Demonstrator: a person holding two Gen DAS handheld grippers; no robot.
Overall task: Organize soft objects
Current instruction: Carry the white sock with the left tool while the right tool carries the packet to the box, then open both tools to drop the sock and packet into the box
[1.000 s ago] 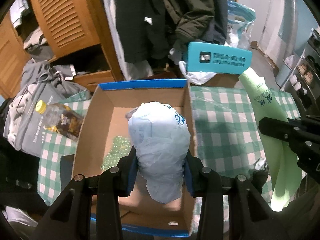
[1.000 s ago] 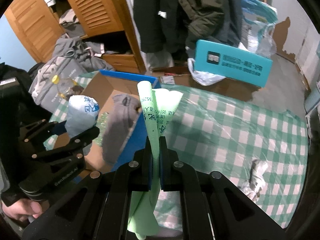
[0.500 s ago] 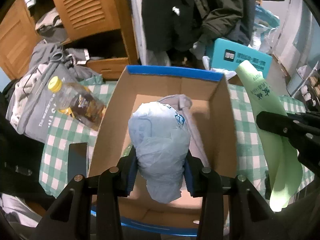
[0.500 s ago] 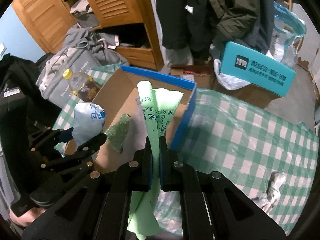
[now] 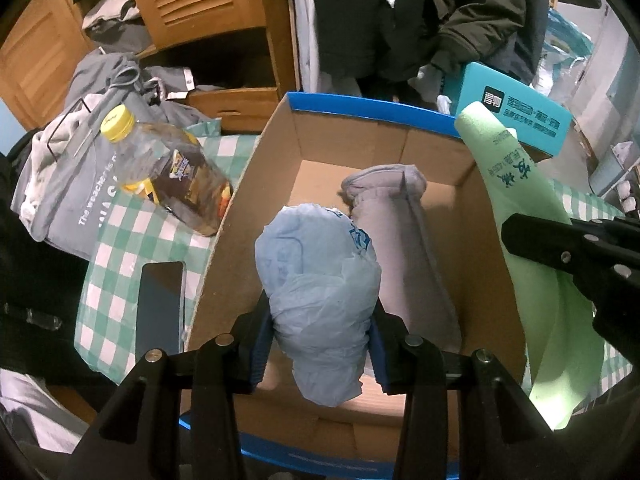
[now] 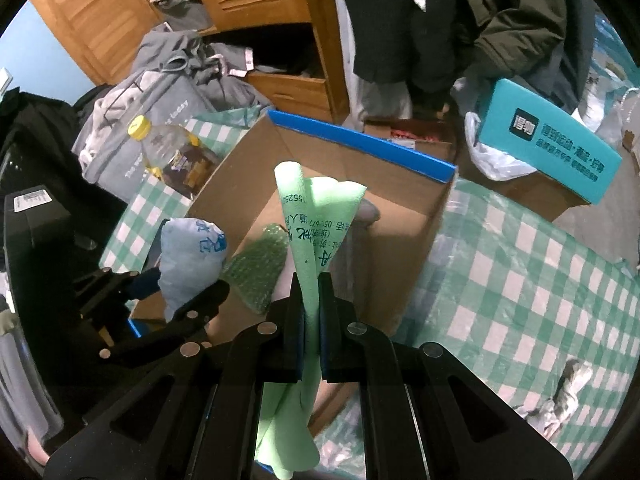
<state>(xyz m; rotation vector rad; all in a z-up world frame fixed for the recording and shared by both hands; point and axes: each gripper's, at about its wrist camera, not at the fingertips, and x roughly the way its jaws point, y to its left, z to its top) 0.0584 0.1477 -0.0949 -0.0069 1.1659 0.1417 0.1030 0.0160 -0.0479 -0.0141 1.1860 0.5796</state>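
1. Right now my left hand-held gripper (image 5: 320, 344) is clamped on a crumpled pale blue plastic bag (image 5: 320, 292), its pads pressing both flanks; the bag hangs over the open cardboard box (image 5: 256, 208).
2. I judge the bag as very light, soft and crushable, and a bit slick. The pinch across its bulky middle looks sound; a hold on a loose tail could slip.
3. My right hand-held gripper (image 6: 312, 336) is squeezed nearly closed on a folded light green foam sheet (image 6: 312, 216), which stands up past the fingertips and droops below them. It seems featherlight and springy, so I expect it to unfold once let go. Here too the middle is the best place to hold.
4. Inside the box lie a grey rolled cloth (image 5: 404, 248), just beside the blue bag, and a piece of green bubble wrap (image 6: 258, 268). Bare cardboard floor shows left of the cloth, so I think there is room to set things down.
5. The box walls stand tall with a blue rim; the green sheet is near the right wall and could catch on it.
6. On the checked surface (image 6: 520, 280), a yellow-capped bottle (image 5: 168, 172) and a dark phone (image 5: 160, 308) lie left of the box; the right side is mostly open.
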